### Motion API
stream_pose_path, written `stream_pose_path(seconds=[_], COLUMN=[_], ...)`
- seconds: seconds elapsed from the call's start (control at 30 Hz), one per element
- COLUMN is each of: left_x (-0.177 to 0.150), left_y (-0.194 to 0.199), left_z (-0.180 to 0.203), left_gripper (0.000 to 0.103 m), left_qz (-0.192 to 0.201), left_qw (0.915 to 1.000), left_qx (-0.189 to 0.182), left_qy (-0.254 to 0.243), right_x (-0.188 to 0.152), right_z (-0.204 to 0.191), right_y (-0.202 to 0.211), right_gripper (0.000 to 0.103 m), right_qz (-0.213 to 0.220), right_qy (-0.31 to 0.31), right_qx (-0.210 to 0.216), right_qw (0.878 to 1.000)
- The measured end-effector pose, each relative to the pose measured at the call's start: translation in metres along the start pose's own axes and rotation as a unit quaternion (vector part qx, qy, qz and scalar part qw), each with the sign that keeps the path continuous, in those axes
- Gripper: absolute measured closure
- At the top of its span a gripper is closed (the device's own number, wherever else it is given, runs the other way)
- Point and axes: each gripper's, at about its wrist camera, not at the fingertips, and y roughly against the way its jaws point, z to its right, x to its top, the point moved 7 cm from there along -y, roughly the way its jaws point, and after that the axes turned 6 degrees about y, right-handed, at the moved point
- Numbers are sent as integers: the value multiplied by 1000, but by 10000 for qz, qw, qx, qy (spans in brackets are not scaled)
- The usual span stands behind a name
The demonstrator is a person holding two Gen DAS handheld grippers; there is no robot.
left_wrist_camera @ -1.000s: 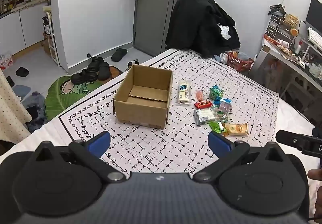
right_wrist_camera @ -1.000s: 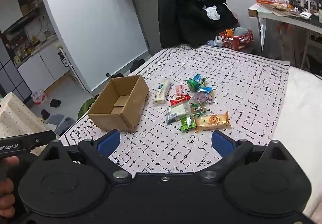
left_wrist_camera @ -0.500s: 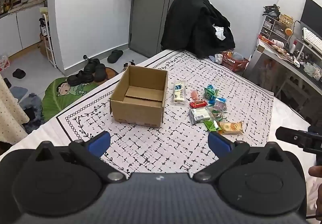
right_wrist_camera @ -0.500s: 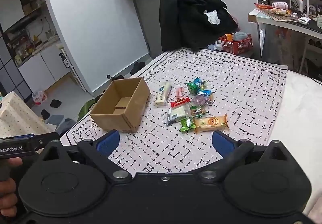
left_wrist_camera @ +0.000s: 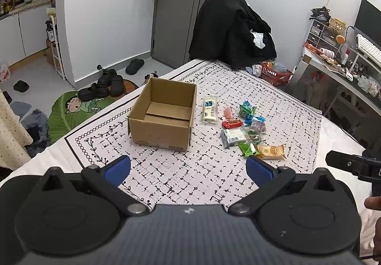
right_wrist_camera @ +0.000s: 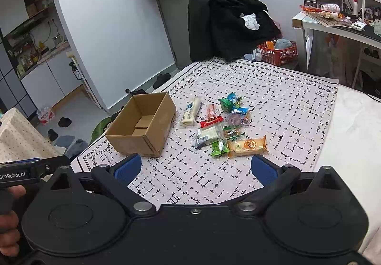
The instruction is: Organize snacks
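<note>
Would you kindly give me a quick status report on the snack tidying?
Left gripper and right gripper open, empty, held short of the snacks. Cardboard box empty; snack pile loose on the cloth beside it. Nothing in the way.

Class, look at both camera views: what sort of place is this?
Probably a small lived-in flat: black clothes heaped over a chair, shoes by the grey door, a cluttered computer desk.

Pretty lived-in room: plain white walls (left_wrist_camera: pixel 107 15), a grey door (left_wrist_camera: pixel 171 27) with dark coats hung on it, and a chair buried under a heap of black clothing (left_wrist_camera: pixel 228 31). Black shoes (left_wrist_camera: pixel 102 85) sit on a green leaf-shaped cartoon floor mat (left_wrist_camera: pixel 71 110), with a red plastic basket (right_wrist_camera: pixel 278 53) beside a cluttered white desk (right_wrist_camera: pixel 333 24).
</note>
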Motion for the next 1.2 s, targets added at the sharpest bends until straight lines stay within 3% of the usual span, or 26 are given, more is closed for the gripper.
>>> stream_pose_path(seconds=[1.2], left_x=[-2], left_y=[3], left_z=[8], left_gripper=[0], left_qz=[25], left_qw=[10000], left_qx=[-78], left_qy=[0], right_x=[2], right_z=[3], right_y=[5], right_gripper=[0], right_qz=[70], right_qy=[207], right_qx=[-218], right_qw=[9995])
